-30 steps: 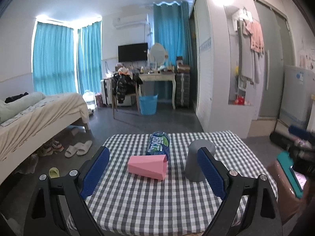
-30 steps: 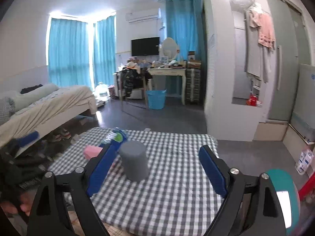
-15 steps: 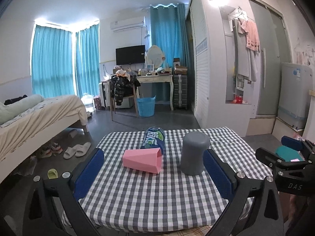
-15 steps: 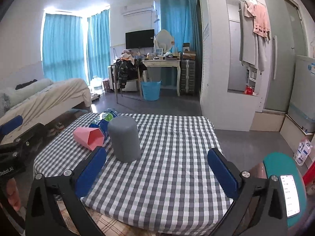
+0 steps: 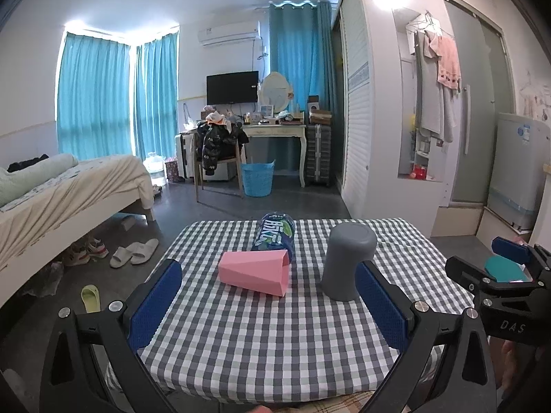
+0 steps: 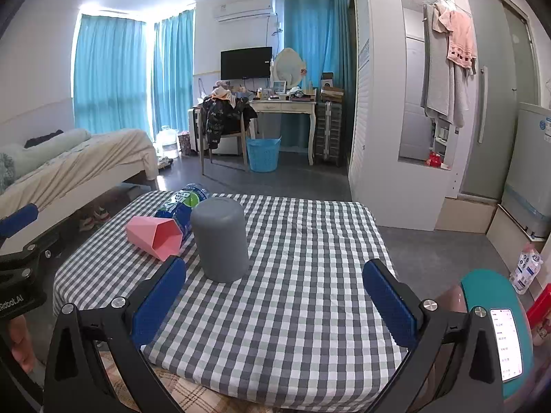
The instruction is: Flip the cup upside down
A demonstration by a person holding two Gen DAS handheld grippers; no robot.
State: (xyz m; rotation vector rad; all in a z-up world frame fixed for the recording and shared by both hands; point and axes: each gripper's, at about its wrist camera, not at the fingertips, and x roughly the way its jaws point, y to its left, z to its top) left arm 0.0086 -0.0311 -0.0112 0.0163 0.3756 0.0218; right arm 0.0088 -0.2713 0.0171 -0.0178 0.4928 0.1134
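Your left gripper (image 5: 268,304) and right gripper (image 6: 273,296) both gape wide, empty, near the inverted grey plastic cup (image 6: 220,239).

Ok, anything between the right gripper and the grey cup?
Nothing visible. The grey cup stands mouth-down just ahead and left of the open right gripper, bare cloth between them. The pink cup and bottle lie beyond it, on its left.

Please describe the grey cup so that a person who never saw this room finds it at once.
Look at the checked tablecloth in the foreground. The grey cup stands there mouth down, right of the pink cup and the bottle. Both neighbours lie on their sides.
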